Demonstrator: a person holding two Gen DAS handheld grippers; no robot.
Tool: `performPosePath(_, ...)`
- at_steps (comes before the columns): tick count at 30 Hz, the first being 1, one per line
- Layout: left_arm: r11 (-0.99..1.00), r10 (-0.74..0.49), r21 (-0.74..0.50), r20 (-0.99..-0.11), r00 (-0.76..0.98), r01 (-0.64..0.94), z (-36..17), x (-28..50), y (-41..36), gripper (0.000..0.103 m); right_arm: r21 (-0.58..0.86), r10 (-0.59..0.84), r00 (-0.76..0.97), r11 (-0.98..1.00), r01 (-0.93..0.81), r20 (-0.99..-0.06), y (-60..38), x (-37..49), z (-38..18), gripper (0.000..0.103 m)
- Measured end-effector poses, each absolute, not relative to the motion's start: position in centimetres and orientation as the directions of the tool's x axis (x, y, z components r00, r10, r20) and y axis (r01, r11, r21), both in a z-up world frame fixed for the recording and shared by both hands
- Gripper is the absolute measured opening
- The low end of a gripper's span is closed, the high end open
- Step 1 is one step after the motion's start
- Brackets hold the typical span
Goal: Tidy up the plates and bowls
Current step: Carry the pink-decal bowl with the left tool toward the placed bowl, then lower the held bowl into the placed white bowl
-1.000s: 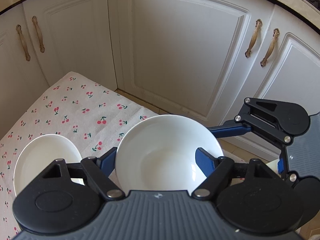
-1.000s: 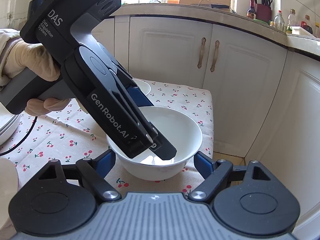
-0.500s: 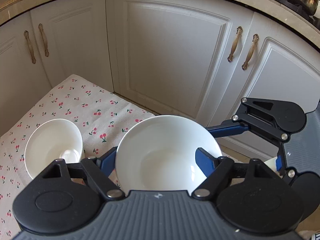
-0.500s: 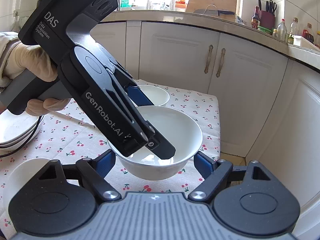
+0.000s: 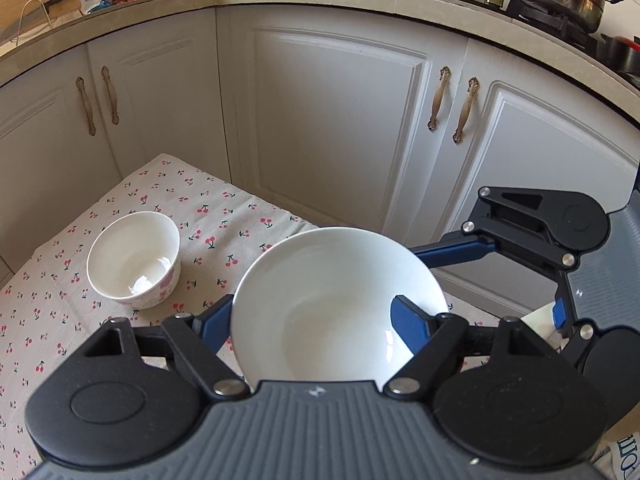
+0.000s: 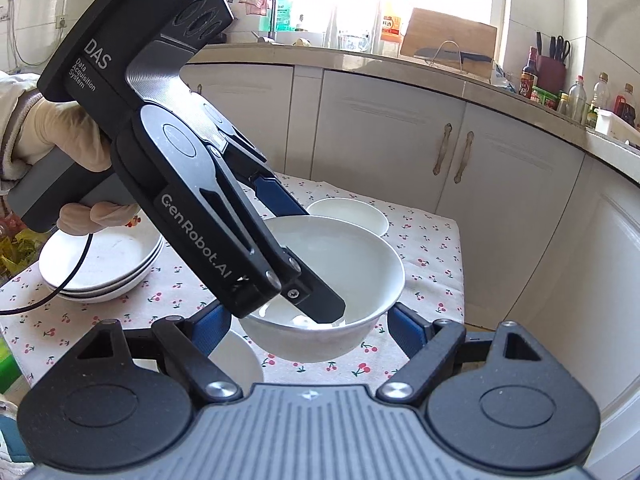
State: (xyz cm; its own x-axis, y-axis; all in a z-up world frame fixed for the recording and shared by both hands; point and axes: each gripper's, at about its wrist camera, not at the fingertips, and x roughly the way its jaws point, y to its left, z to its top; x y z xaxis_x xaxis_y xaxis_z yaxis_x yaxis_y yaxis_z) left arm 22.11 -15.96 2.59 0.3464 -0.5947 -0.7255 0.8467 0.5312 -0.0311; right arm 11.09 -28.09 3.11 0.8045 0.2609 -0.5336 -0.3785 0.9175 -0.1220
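Change: large white bowl (image 6: 340, 280) lifted higher off desk (image 6: 424, 236) since a second ago.
Orientation: mouth up, slightly tilted; round.
Left claw (image 6: 316, 280): clamped on bowl's wall.
Right claw (image 6: 310, 326): both fingers against bowl's sides.

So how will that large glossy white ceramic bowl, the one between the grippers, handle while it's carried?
Likely slippery: the large glossy white ceramic bowl shows bright glare, so the left gripper pads may slide on it. Probably fragile if dropped, even onto the cherry-print tablecloth. It looks rigid, so it shouldn't flex.
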Motion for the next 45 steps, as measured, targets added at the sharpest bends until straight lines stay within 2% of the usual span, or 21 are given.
performPosePath(16,0.57,-0.593,-0.033,-0.709,0.383,0.821,3.1,18.4,-11.9,0.082,-0.129,0.291,0.79,0.898,-0.42,-0.54,-24.4,7.8,3.1,0.089)
performPosePath(45,0.568,-0.573,-0.09,-0.757,0.314,0.818,-1.3,17.4,-11.4,0.082,-0.061,0.304,0.717,0.899,-0.434,-0.627,-23.5,7.4,-0.4,0.089)
